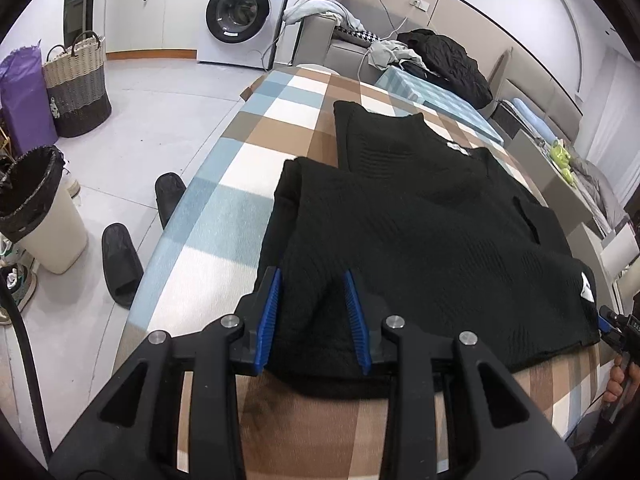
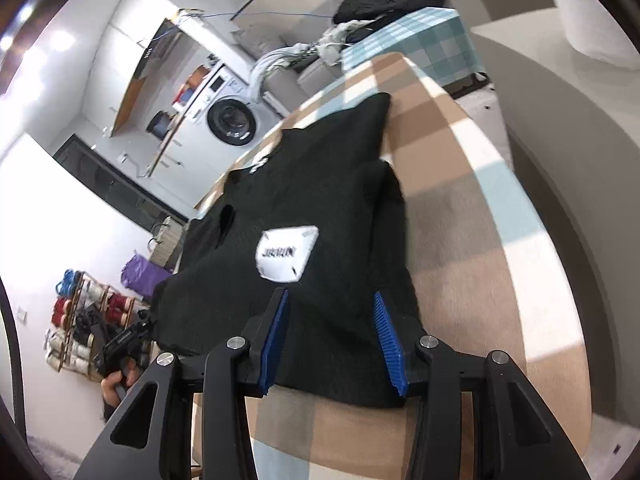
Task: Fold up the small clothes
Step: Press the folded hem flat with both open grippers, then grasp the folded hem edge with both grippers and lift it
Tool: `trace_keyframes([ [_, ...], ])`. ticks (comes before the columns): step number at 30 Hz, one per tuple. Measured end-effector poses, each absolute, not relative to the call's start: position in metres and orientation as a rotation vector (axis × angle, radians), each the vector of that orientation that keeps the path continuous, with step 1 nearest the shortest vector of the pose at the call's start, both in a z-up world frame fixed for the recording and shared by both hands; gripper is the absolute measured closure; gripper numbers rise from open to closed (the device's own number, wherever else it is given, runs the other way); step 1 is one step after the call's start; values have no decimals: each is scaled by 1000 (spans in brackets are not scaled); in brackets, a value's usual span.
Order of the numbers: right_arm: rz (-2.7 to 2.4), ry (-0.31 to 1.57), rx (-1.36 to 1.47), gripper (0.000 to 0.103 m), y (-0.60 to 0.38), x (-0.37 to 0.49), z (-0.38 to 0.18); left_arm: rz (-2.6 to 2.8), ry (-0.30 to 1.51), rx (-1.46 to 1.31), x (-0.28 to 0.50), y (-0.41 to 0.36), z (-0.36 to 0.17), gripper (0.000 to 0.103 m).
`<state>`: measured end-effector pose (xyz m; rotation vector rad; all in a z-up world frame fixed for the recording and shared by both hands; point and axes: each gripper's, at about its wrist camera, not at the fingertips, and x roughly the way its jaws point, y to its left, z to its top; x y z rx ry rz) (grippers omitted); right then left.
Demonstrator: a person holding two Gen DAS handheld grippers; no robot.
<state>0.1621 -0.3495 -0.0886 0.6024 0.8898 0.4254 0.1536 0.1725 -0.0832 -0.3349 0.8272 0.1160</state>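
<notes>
A black knit sweater (image 1: 420, 232) lies flat on a checked table (image 1: 224, 216), its sides folded inward. My left gripper (image 1: 314, 280) is open, its blue pads on either side of the near left hem corner. In the right wrist view the sweater (image 2: 312, 200) shows a white label (image 2: 286, 254). My right gripper (image 2: 332, 300) is open, its pads on either side of the near right hem corner. The right gripper also shows at the edge of the left wrist view (image 1: 618, 326).
Table covered in brown, blue and white checks (image 2: 460, 208). Floor at left holds slippers (image 1: 120, 264), a bin (image 1: 36, 208) and a woven basket (image 1: 76, 84). Washing machine (image 1: 240, 12) behind. Sofa with a black jacket (image 1: 444, 60) beyond the table.
</notes>
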Motion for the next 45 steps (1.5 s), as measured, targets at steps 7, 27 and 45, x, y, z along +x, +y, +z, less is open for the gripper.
trace_keyframes([
  [7, 395, 880, 607, 54, -348, 152, -89, 104, 822, -311, 136, 161, -79, 74],
  [27, 478, 806, 765, 52, -359, 125, -90, 107, 793, -331, 125, 163, -75, 69],
  [45, 440, 827, 786, 49, -353, 130, -105, 149, 807, -352, 110, 173, -82, 63],
])
